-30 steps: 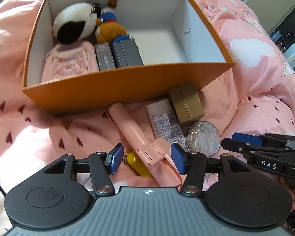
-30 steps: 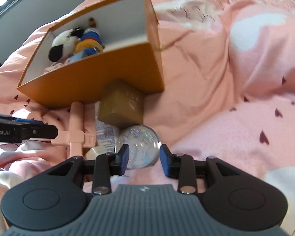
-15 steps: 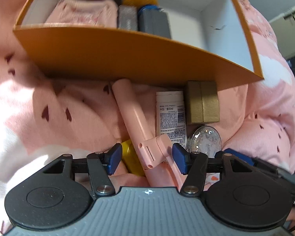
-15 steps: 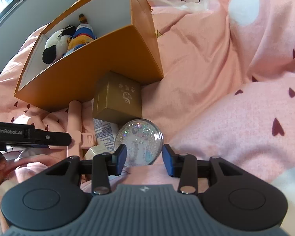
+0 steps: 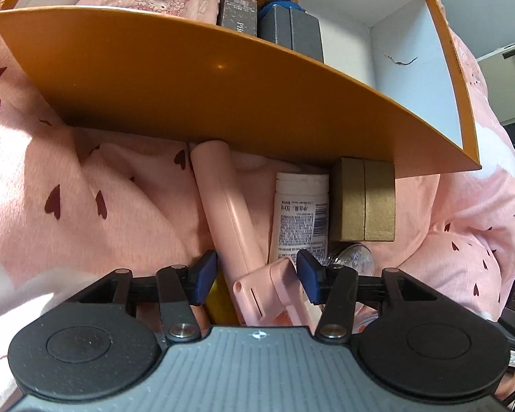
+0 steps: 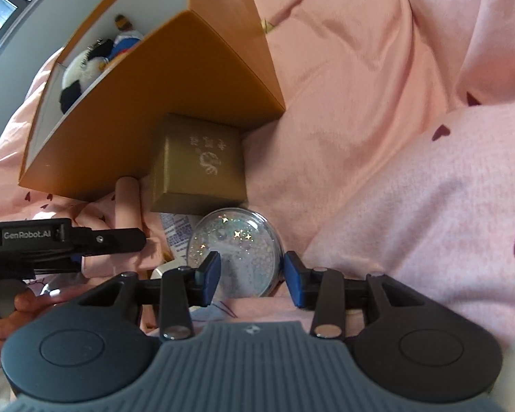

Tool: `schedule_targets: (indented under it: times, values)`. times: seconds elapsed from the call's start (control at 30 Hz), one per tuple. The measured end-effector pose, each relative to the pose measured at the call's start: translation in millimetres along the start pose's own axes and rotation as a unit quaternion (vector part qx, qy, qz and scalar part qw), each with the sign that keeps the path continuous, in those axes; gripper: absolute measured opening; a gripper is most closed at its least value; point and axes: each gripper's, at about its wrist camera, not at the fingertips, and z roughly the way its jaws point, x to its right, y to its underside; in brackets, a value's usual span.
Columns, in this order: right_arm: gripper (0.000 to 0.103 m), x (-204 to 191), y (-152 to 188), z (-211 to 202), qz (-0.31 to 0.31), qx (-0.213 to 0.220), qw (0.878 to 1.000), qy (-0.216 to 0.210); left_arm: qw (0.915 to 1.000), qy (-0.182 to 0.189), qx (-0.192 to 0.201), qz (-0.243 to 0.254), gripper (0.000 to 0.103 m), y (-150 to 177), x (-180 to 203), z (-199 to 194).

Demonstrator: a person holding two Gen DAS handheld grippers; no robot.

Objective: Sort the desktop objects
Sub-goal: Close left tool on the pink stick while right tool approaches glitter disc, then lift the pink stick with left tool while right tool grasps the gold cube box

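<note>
Both grippers have descended. Left gripper (image 5: 256,276), marked "GenRobot.AI", straddles the pink stick (image 5: 230,213), jaws closing, no contact. Right gripper (image 6: 251,276) straddles the glitter globe (image 6: 235,243), jaws opening, near the gold box (image 6: 199,164).

box (image 5: 195,79) – smooth orange card, slight sheen | globe (image 6: 238,250) – clear, glittery | bedding (image 6: 395,137) – soft pink cloth
</note>
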Motion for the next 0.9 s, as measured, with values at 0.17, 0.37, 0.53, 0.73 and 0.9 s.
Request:
schedule_targets:
  times: [0.17, 0.37, 0.53, 0.73, 0.9]
  values:
    - [0.046, -8.7, 0.3, 3.0, -0.018, -0.004, 1.0, -0.001, 0.9999, 0.007, 0.009, 0.002, 0.056, 3.9, -1.0, -6.5]
    - [0.026, -6.8, 7.0, -15.7, 0.004, 0.022, 1.0, -0.021, 0.9994, 0.011, 0.024, 0.024, 0.055, 9.7, 3.1, -18.3]
    - [0.025, 0.7, 7.6, -29.3, 0.04, 0.032, 0.994, -0.095, 0.9986, 0.021, 0.036, 0.033, 0.054, 12.6, 2.6, -31.7]
    - [0.026, -7.4, -1.5, -11.2, 0.055, 0.009, 0.989, -0.137, 0.9972, 0.038, 0.051, 0.041, 0.049, 15.2, 8.0, -41.6]
    - [0.025, -17.0, -6.9, 6.4, 0.063, -0.019, 0.984, -0.163, 0.9957, 0.03, 0.064, 0.06, 0.03, 15.7, 13.1, -49.4]
